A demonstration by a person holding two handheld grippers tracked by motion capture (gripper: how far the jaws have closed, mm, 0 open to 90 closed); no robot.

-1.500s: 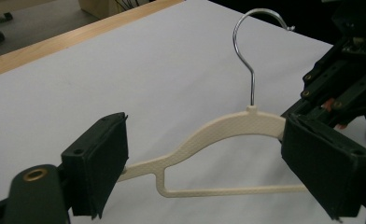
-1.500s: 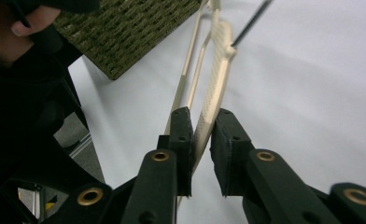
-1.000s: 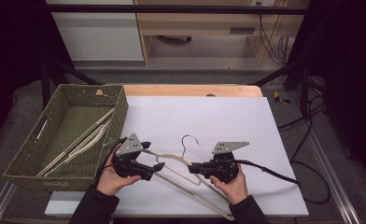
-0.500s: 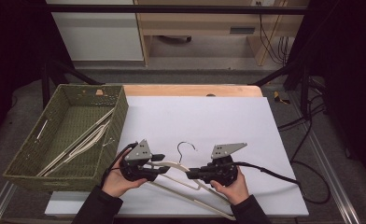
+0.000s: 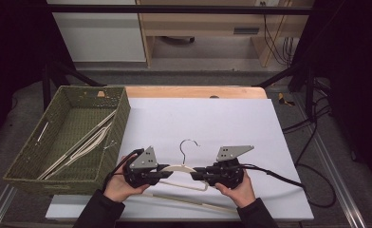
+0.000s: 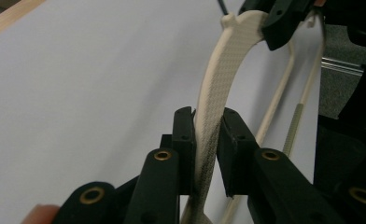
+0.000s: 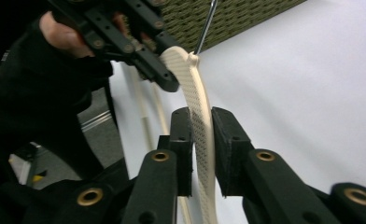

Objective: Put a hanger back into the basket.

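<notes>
Cream hanger (image 5: 184,172) held just above the white table (image 5: 231,123), right of the green wicker basket (image 5: 65,137). Left gripper (image 5: 167,174), jaws just closing, clamps the hanger's left shoulder; right gripper (image 5: 197,175), jaws slightly eased, stands around the right shoulder, its left pad touching. More hangers (image 5: 79,145) lie inside the basket.

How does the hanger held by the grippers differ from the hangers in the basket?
The held hanger is over the white table, gripped at each shoulder by the left gripper and right gripper; the basket hangers lie untouched in the green basket. Its hook points away from the person; theirs lie slanted. All are cream-coloured.
</notes>
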